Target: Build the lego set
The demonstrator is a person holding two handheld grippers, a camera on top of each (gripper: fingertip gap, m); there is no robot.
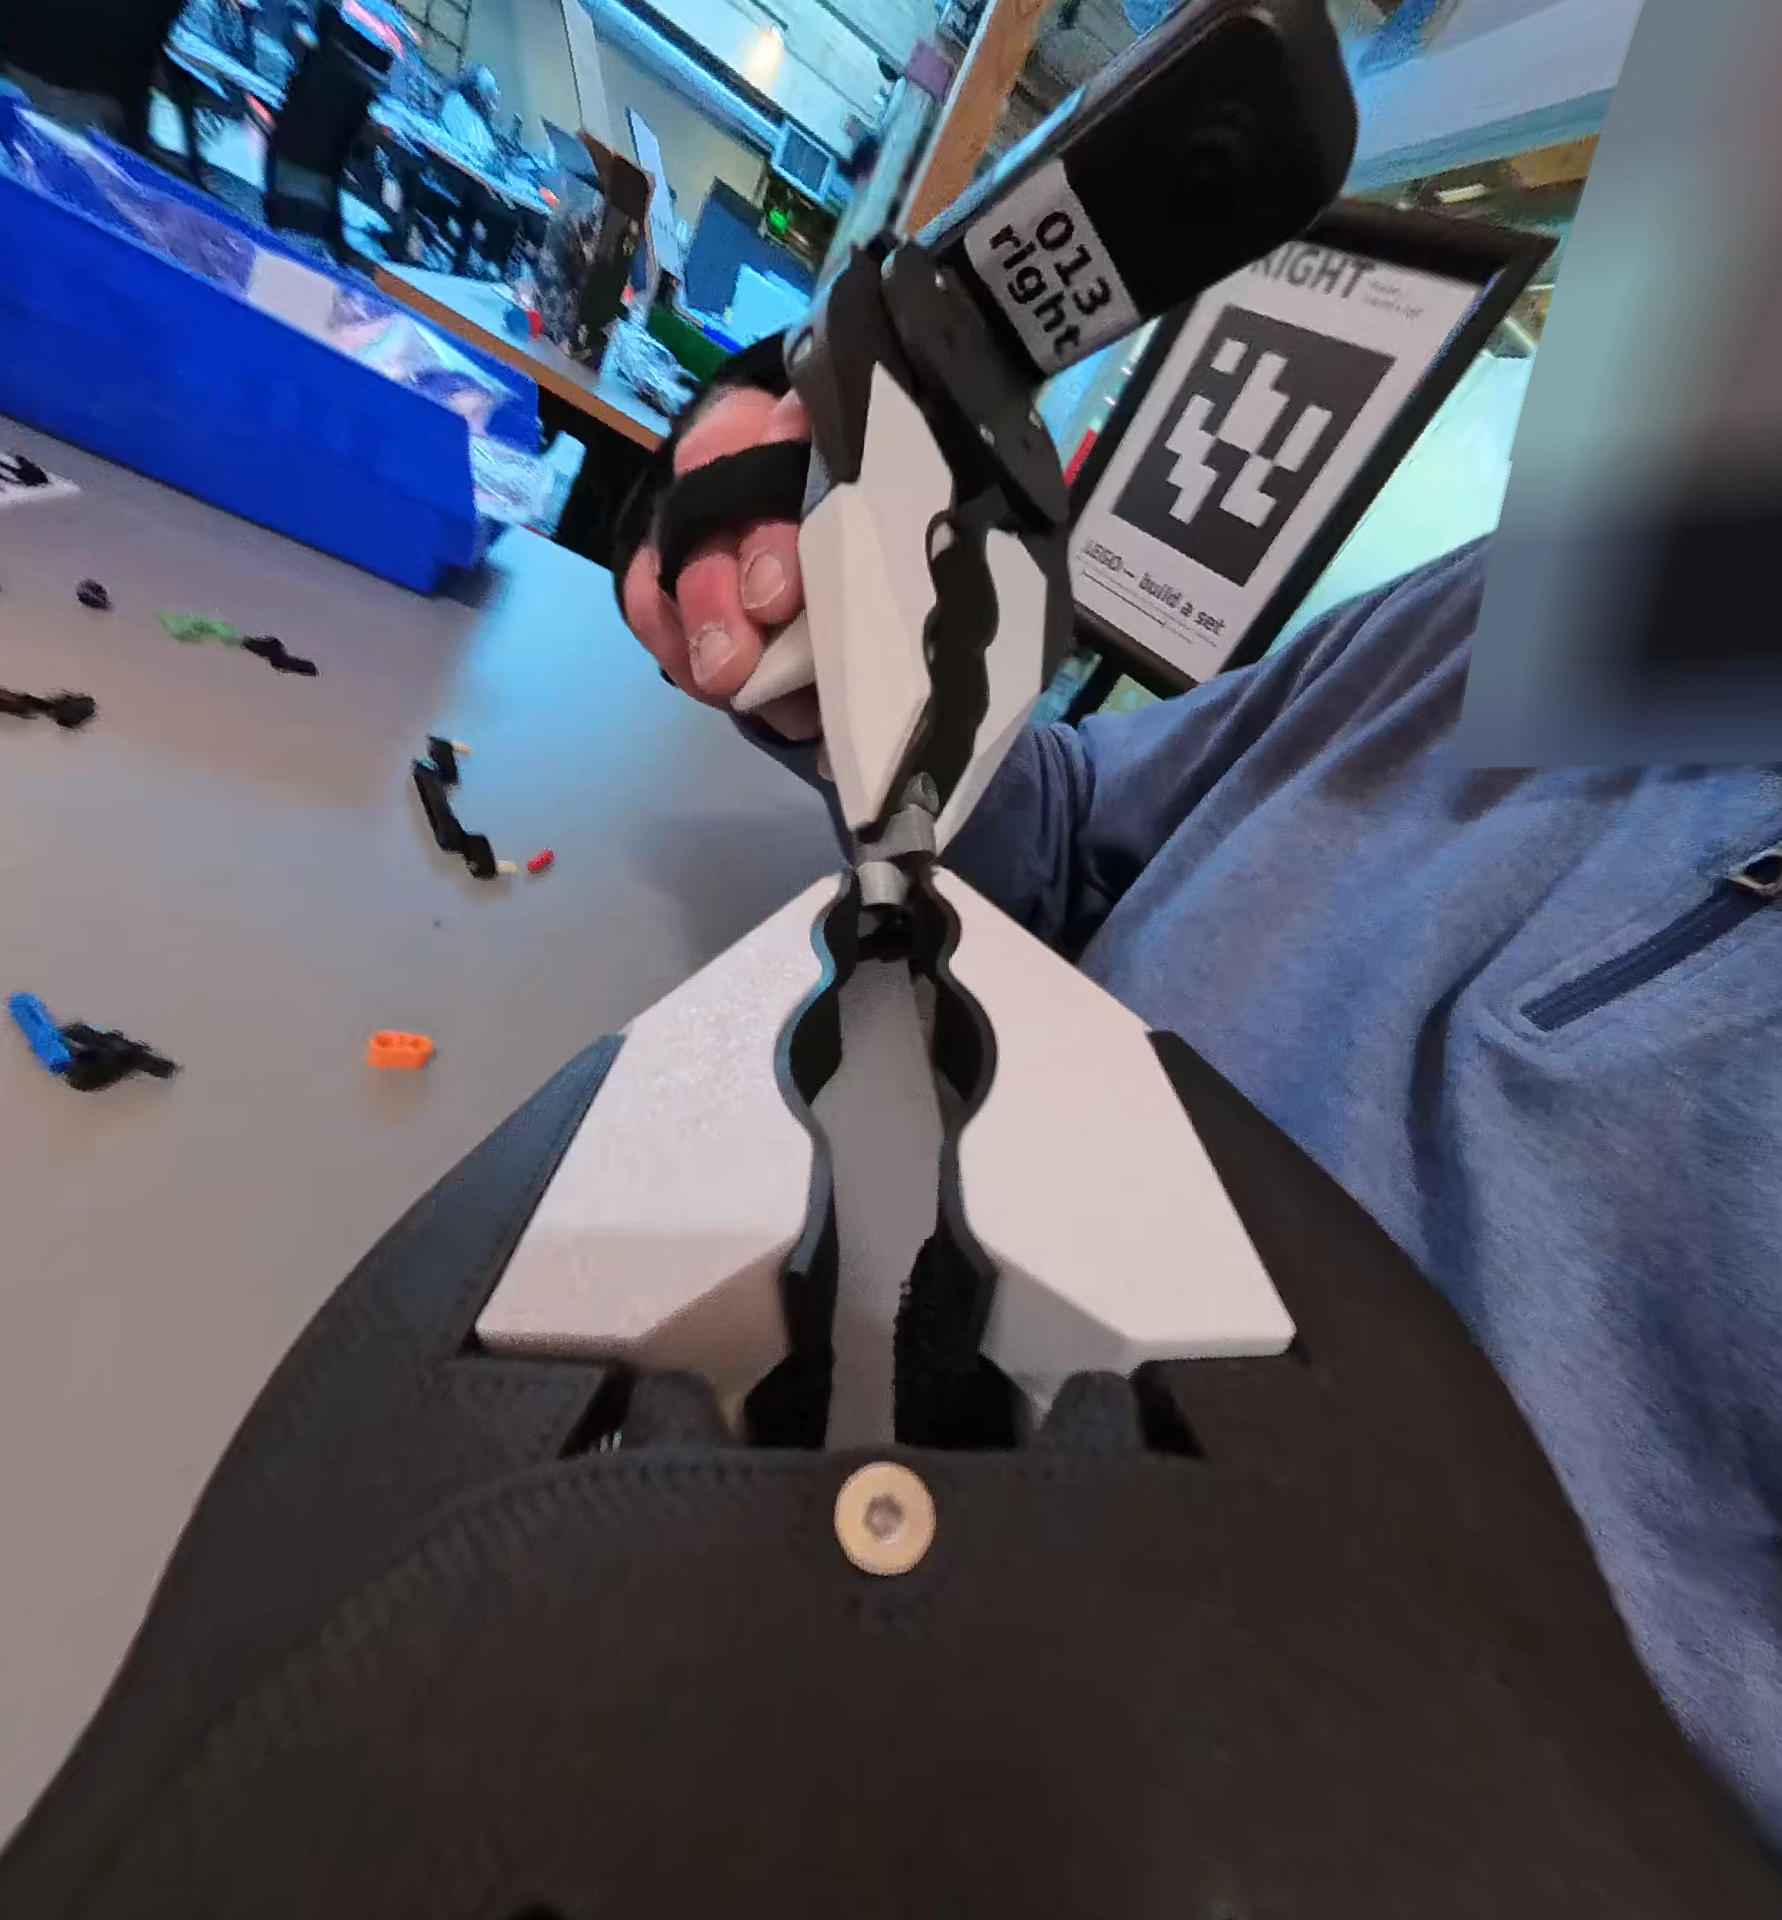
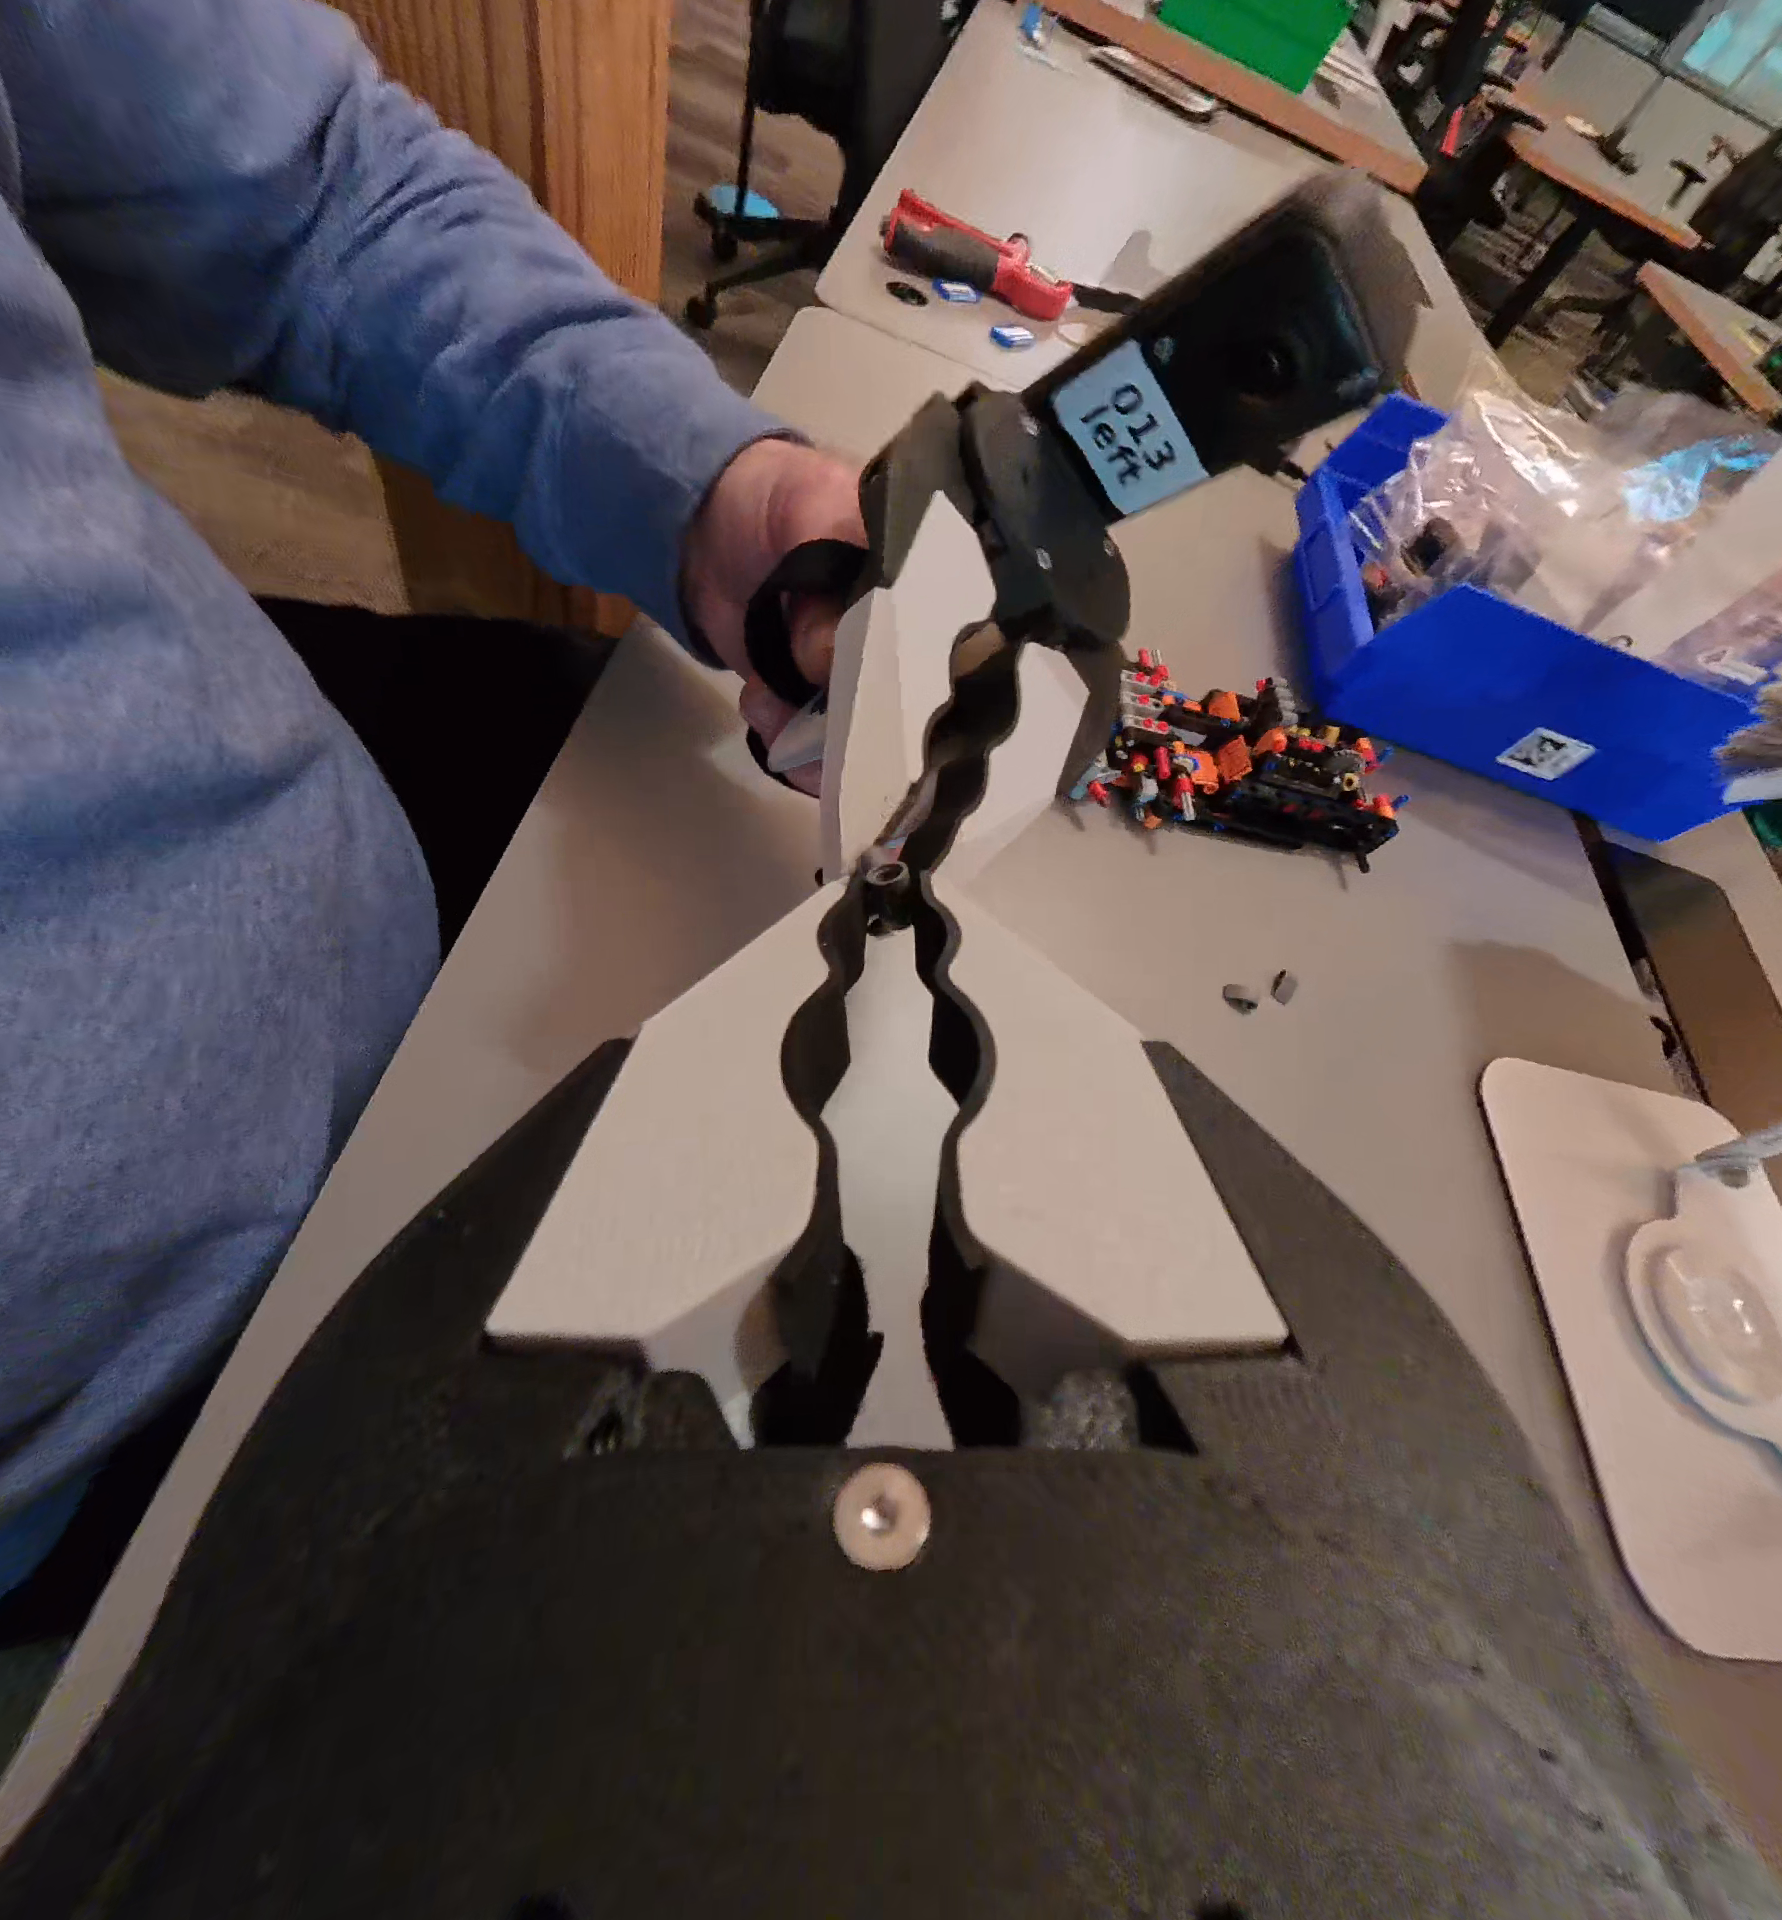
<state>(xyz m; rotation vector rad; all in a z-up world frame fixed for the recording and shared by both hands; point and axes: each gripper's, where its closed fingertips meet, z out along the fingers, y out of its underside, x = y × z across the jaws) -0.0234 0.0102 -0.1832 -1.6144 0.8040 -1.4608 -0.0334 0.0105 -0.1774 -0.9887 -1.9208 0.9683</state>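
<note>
Above the pale grey bench [image 2: 1334, 935], the two grippers meet tip to tip in the air. The left gripper [image 1: 882, 909] is closed on a small black lego piece [image 2: 883, 896], and the right gripper [image 2: 882, 914] is closed on a small grey lego connector [image 1: 895, 844]; in the left wrist view the grey connector sits directly against the piece between the left tips, so the two parts touch. Each gripper has white fingers with wavy black pads, and a hand [image 1: 726, 582] with a black strap around it holds the right one, while another hand [image 2: 762, 582] in a blue sleeve holds the left one. On the bench behind the left gripper lies a partly built lego model in black, orange and red [image 2: 1251, 769], and just beside it stands a blue plastic bin with clear bags [image 2: 1489, 665]. Two tiny grey pieces [image 2: 1261, 992] lie near each other on the bench, apart from the model. In the left wrist view, loose parts are scattered on the bench: an orange short beam [image 1: 401, 1049], a blue pin with a black part [image 1: 76, 1044], a black angled beam [image 1: 451, 805] and a green piece [image 1: 196, 627]. A framed black-and-white marker card [image 1: 1261, 457] stands behind the right gripper.
</note>
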